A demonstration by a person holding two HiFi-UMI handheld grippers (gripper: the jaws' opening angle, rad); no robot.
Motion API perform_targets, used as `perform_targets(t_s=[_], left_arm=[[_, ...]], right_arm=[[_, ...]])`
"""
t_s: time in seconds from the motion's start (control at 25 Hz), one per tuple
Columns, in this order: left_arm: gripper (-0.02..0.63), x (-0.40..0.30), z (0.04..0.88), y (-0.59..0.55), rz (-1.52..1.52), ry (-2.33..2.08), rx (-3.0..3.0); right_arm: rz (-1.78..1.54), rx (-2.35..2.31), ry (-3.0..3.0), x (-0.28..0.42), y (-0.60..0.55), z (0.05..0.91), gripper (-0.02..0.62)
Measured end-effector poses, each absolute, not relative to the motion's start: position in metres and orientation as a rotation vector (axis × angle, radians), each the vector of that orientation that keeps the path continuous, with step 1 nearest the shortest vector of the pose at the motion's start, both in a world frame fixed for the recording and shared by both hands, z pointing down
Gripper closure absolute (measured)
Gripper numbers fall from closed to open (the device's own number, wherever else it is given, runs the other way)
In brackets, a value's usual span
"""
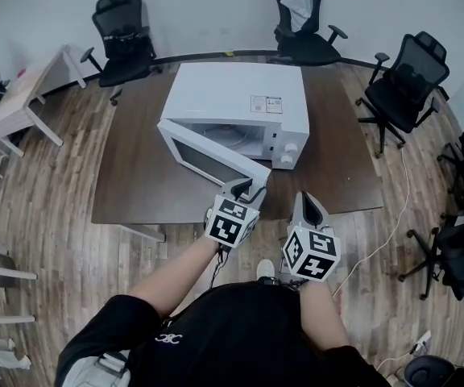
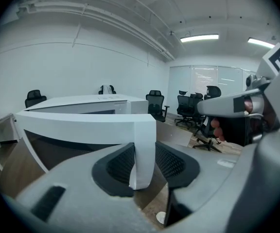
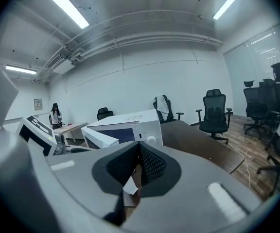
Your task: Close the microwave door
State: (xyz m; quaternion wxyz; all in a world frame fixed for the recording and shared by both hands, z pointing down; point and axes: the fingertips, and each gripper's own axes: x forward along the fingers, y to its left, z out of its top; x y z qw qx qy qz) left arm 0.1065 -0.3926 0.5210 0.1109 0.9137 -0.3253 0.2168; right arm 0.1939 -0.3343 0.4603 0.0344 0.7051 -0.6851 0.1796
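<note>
A white microwave stands on the brown table with its door swung partly open toward me. My left gripper is at the door's free edge. In the left gripper view that white edge stands upright between the two pads of the left gripper, which close on it from both sides. My right gripper hovers to the right of the door, by the table's front edge, touching nothing. In the right gripper view the right gripper has its pads together, with the microwave ahead of it.
Black office chairs stand behind the table and to its right. A white desk is at the far left. A thin cable runs over the wood floor at the right. A person stands far off.
</note>
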Motion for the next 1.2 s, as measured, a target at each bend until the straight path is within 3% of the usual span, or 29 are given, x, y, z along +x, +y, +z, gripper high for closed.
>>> perform_targets(t_s=[1.2], left_arm=[[0.457, 0.169, 0.520, -0.489, 0.632, -1.231, 2.525]], right_arm=[[0.499, 1.882, -2.315, 0.250, -0.419, 0.460, 0.586]])
